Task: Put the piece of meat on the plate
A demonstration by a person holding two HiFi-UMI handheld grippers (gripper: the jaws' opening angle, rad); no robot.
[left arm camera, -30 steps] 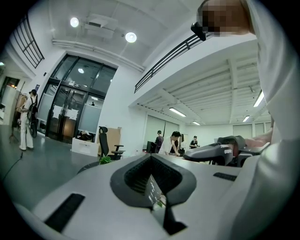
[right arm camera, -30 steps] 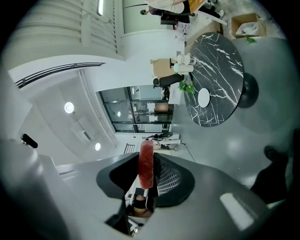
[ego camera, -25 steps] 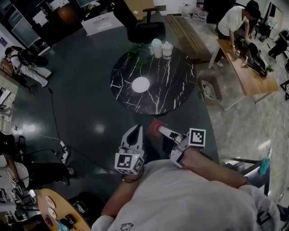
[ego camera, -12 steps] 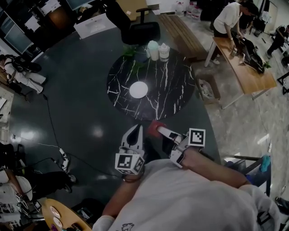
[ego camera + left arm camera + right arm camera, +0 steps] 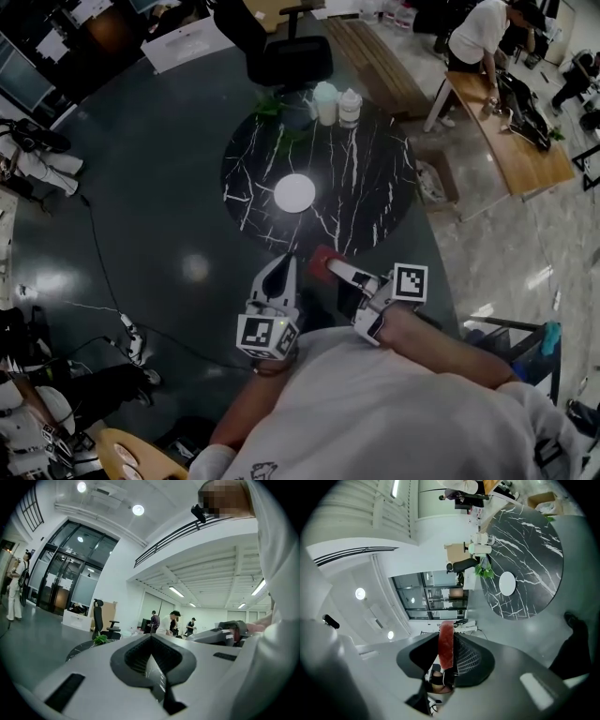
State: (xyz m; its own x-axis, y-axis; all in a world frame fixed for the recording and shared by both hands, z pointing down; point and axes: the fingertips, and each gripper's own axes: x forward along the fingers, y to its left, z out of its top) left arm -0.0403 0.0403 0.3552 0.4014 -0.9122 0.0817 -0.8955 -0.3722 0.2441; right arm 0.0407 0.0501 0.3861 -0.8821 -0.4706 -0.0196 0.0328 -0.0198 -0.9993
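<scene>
- Head view: carry step, by the look of it. Flat red piece of meat (image 5: 322, 262) pinched at the tip of the right gripper (image 5: 330, 269), off the near edge of the round black white-veined marble table (image 5: 361, 183). Small round white plate (image 5: 294, 193) bare, near the table's middle, well apart from the meat. Left gripper (image 5: 281, 267) alongside the right, nothing at its tip.
- Head view, next move: probably a reach forward over the near table edge until the meat hangs above the plate, then a lowering and a release. Meat likely soft, so a low drop seems safer than a high one.
- Left gripper view: left gripper (image 5: 151, 641) with jaws drawn together at the tips, dark ribbed pads meeting, nothing between them. Idle for this task, as far as can be judged. Right gripper (image 5: 224, 633) in sight at the right side.
- Right gripper view: right gripper (image 5: 448, 637) clamped on the piece of meat (image 5: 445, 648). Jaws held partly apart by the slab's thickness, pads pressing both flat faces, top of the slab poking past the pad tips. Plate (image 5: 506, 583) ahead on the table (image 5: 534, 541), not yet reached.
</scene>
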